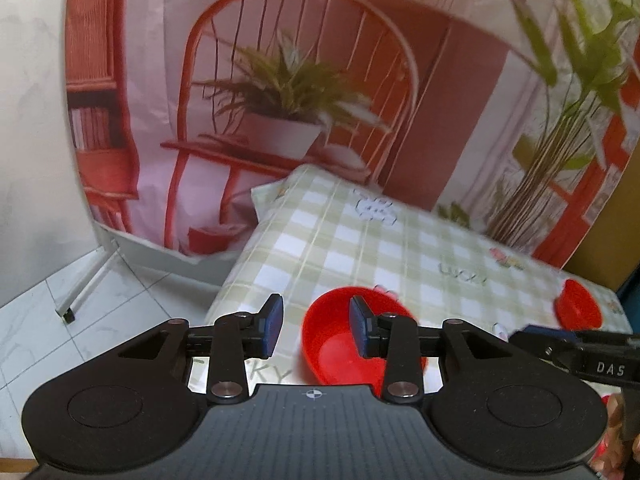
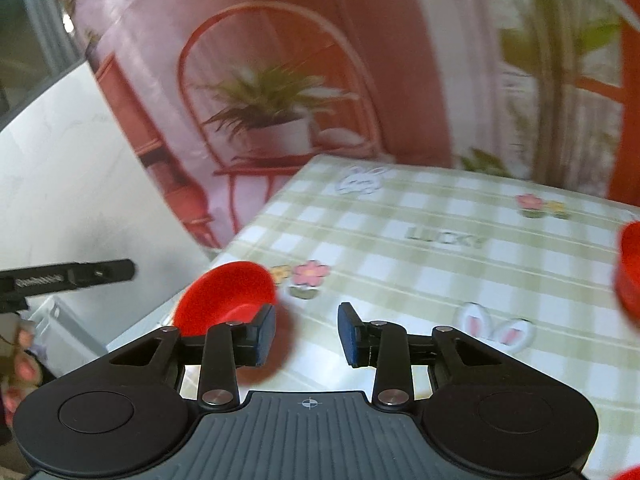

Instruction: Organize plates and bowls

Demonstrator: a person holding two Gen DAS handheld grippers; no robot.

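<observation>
glossy red plastic bowl (image 1: 344, 344) upright on green-checked tablecloth (image 1: 400, 248), lower centre | my left gripper (image 1: 316, 326), right gripper (image 2: 307, 334): part-open, empty | second red bowl (image 2: 630, 268) cut off right, blurred

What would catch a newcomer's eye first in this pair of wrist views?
Probably the red bowl near the left corner of the green checked tablecloth, with the open, empty left claw right over it. A second red bowl sits toward the table's right edge. Behind the table hangs a printed backdrop showing a red chair and potted plant.
</observation>
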